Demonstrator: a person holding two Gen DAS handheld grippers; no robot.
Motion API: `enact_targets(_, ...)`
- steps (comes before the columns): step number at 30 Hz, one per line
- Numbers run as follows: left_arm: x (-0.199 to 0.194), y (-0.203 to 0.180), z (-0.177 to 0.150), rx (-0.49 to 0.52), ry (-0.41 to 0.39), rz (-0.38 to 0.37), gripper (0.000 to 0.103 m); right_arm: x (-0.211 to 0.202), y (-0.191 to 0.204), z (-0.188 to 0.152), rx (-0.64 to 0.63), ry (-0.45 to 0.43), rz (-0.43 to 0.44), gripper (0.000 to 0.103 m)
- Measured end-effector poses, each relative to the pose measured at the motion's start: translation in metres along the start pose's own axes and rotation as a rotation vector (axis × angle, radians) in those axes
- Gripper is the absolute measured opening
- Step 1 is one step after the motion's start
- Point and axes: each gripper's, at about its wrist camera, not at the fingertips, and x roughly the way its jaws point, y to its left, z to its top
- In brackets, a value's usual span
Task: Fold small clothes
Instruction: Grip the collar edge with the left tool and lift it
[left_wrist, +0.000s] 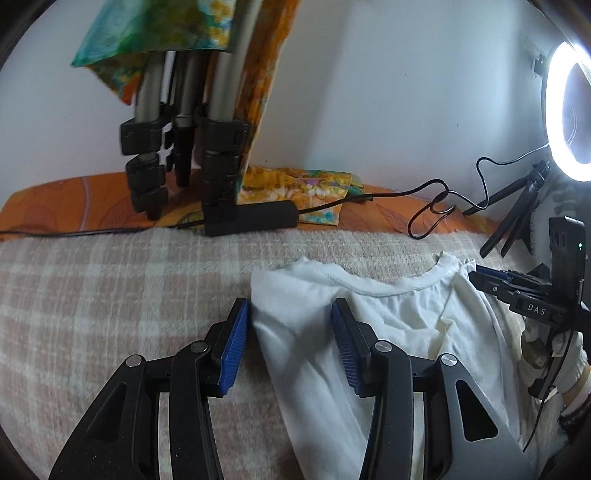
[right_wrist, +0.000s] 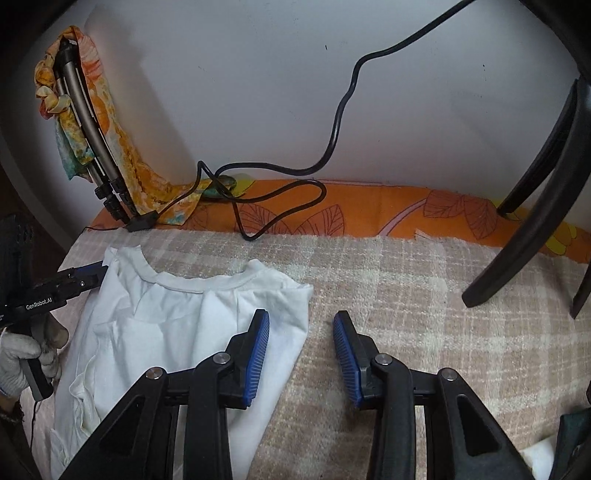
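Left wrist view shows your left tongs (left_wrist: 290, 343) spread wide, low over the shirt (left_wrist: 388, 332), which lies on the checked blanket (left_wrist: 110, 295) covering the bed. The shirt's left shoulder corner sits between the two blue pads; whether either pad touches the cloth, you cannot tell. Your right tongs (right_wrist: 301, 354) are spread too, straddling the shirt's (right_wrist: 184, 332) right edge, with one pad over the white cloth and the other over bare blanket (right_wrist: 406, 277).

Around you: a folded tripod (left_wrist: 184, 147) draped with a bright patterned cloth (left_wrist: 166, 33) leans on the wall beyond the left tongs, a black cable (right_wrist: 332, 122) trails along the orange sheet (right_wrist: 369, 210), and a lit ring light (left_wrist: 569, 110) stands on its small stand at the far right. In the right wrist view that stand's dark legs (right_wrist: 517, 240) come down onto the blanket just ahead of the right tongs.

The shirt's collar (left_wrist: 406, 288) points away from you toward the wall, its long axis running from collar back to you.
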Motion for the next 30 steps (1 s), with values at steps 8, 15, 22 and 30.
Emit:
enact_targets(8, 0.009, -0.011, 0.005, 0.057, -0.004, 0.001, 0.013, 0.008, 0.011, 0.008, -0.045, 0.008, 0.011, 0.021)
enact_targets(15, 0.002, -0.009, 0.005, 0.021, -0.015, -0.054, 0.007, 0.005, 0.013, 0.012, -0.037, 0.007, 0.018, 0.002)
enact_targets(22, -0.021, -0.013, 0.007, 0.015, -0.049, -0.112, 0.006, -0.016, 0.016, 0.018, -0.024, -0.032, 0.053, 0.002)
enact_targets(30, -0.057, -0.026, 0.004, 0.03, -0.079, -0.149, 0.006, -0.055, 0.029, 0.021, -0.052, -0.082, 0.117, 0.001)
